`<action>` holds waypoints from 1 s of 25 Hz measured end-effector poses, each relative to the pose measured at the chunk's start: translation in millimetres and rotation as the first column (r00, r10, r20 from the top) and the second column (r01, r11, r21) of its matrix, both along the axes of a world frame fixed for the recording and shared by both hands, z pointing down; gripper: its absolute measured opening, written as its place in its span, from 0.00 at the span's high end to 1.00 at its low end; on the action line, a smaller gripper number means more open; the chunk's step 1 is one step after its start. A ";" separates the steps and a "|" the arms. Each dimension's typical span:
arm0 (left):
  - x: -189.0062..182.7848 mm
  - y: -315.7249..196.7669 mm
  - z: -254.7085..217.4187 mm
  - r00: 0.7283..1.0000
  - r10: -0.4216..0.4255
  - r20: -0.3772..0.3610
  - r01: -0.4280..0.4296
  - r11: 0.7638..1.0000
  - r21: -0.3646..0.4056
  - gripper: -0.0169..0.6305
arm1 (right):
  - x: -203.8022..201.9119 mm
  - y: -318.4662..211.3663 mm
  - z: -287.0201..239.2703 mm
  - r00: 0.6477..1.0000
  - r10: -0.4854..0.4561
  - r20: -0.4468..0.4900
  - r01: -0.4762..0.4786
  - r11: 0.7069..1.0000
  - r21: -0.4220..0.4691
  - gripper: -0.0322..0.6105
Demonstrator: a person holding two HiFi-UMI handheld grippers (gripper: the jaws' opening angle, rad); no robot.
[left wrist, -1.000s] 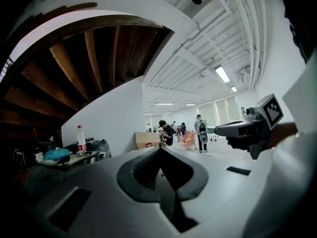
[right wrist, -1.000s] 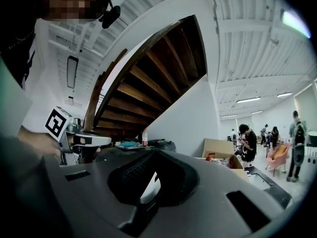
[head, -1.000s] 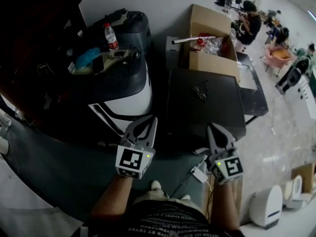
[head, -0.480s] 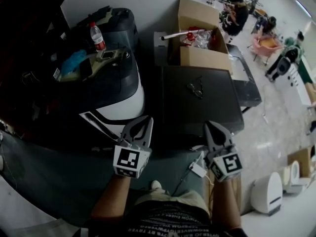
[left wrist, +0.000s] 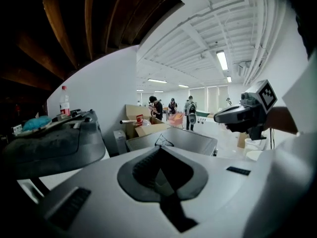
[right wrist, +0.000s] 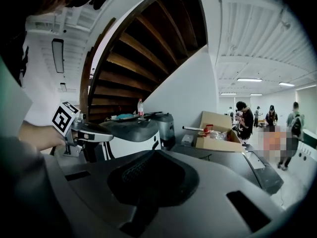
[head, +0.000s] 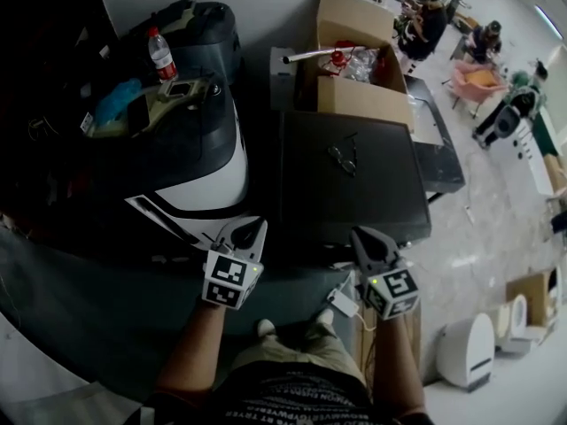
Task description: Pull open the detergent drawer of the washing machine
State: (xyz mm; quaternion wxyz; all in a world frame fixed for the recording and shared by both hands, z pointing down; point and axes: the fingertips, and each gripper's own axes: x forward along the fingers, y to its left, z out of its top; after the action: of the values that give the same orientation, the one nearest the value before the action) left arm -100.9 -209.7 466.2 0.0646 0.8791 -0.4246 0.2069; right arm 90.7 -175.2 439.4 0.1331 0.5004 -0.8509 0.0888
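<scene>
Currently both claws are held low in front of the person, level with each other and well apart. The left gripper [head: 254,229] has its jaws pressed together with nothing between them, and the right gripper [head: 361,235] is the same: jaws closed, empty. Neither touches anything.

Just ahead of them stands the washing machine [head: 372,193], a dark box with a flat square top and a pair of glasses [head: 341,158] lying on it. Its front face cannot be seen from above, so the detergent drawer cannot be made out in any view. The right gripper hangs near the front right corner of that top; the left one is off its front left corner, before the white front of a rounded machine [head: 208,180] with a dark lid. A water bottle [head: 160,56] stands upright on that machine. Behind the washing machine sits an open cardboard box [head: 363,104]
</scene>
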 end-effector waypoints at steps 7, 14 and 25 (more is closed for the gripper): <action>16.7 5.3 71.9 0.998 -0.052 0.028 0.056 0.987 -0.149 0.97 | 26.3 -12.1 78.8 1.000 -0.029 0.005 0.030 0.987 -0.157 0.95; 27.6 8.1 132.3 0.993 -0.072 0.090 0.091 0.969 -0.228 0.97 | 31.2 -14.7 143.0 0.995 -0.099 0.012 0.099 0.964 -0.248 0.95; 36.1 20.3 222.0 0.985 -0.036 0.171 0.097 0.926 -0.364 0.97 | 39.0 11.4 222.3 0.981 -0.182 -0.063 0.139 0.896 -0.421 0.95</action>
State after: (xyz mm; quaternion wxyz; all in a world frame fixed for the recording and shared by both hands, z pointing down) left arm -64.7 -189.4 688.2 0.2018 0.8163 -0.4113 0.3516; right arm 129.7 -163.8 661.7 0.2858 0.3928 -0.8431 0.2305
